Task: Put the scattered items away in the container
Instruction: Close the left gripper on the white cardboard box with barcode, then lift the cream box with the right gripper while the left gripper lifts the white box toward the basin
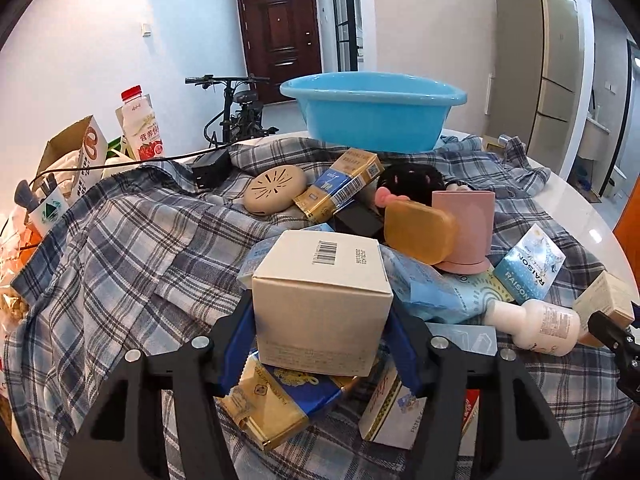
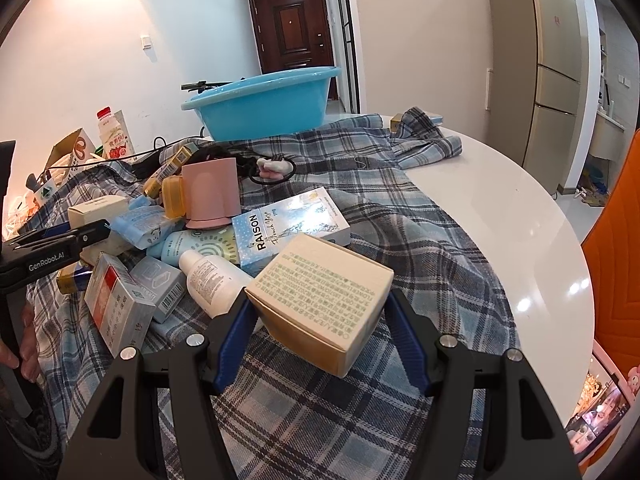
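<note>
My left gripper (image 1: 322,308) is shut on a cream carton with a barcode (image 1: 320,280), its blue pads pressing both sides above a pile of cigarette packs. My right gripper (image 2: 320,304) is shut on a beige and gold carton (image 2: 320,292), held tilted over the plaid cloth (image 2: 360,400). The blue basin (image 1: 372,112) stands at the far side of the table, apart from both grippers. Scattered between are a pink cup (image 1: 464,224), an orange case (image 1: 420,232), a RAISON box (image 1: 528,268), a white bottle (image 1: 536,324) and a round beige disc (image 1: 274,194).
A milk bottle (image 1: 140,128) and an open cardboard box (image 1: 76,152) crowd the far left with a black adapter (image 1: 210,168) and cable. The white round table's edge (image 2: 540,240) curves on the right, beside an orange chair (image 2: 620,260). A hand (image 2: 28,344) grips the left tool.
</note>
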The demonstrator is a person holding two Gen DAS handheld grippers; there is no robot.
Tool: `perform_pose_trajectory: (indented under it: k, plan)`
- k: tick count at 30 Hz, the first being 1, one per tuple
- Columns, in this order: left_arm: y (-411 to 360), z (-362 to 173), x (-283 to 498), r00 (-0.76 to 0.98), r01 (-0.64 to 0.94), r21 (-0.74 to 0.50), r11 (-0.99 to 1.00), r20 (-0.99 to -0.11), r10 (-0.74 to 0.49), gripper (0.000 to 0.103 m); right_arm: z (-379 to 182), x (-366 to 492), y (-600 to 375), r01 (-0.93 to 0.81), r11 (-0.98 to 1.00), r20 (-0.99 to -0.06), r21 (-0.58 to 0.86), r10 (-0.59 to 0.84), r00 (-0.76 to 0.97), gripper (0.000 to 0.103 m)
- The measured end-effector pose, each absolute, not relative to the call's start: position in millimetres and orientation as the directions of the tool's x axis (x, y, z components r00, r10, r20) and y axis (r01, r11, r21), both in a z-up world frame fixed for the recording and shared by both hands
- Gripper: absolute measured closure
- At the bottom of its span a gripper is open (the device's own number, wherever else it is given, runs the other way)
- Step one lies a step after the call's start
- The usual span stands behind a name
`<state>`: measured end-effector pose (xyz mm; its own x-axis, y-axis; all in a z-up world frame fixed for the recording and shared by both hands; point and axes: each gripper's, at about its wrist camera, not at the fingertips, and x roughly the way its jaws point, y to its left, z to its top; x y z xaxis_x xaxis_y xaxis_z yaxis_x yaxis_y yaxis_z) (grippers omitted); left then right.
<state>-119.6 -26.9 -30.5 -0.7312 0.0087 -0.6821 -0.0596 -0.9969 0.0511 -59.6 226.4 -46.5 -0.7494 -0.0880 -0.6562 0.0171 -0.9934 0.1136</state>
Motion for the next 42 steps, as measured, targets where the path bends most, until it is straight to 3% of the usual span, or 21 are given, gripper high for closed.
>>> perform_pose_trajectory:
  k: [30, 42]
  plan:
    - [-20.9, 36.0, -104.2, -0.798, -0.085, 0.112, -0.990, -0.602, 0.000, 0.042, -0.9, -71.5, 214.0, 0.101, -0.992, -0.598, 0.079, -0.128, -0.791, 0.039]
    - [-4.8, 45.1, -137.4, -0.761, -0.103, 0.074, -0.992, -0.649, 0.031, 0.042, 20.8, -109.8, 209.4, 0.170, -0.983, -0.605, 0.069, -0.176, -0.776, 0.039]
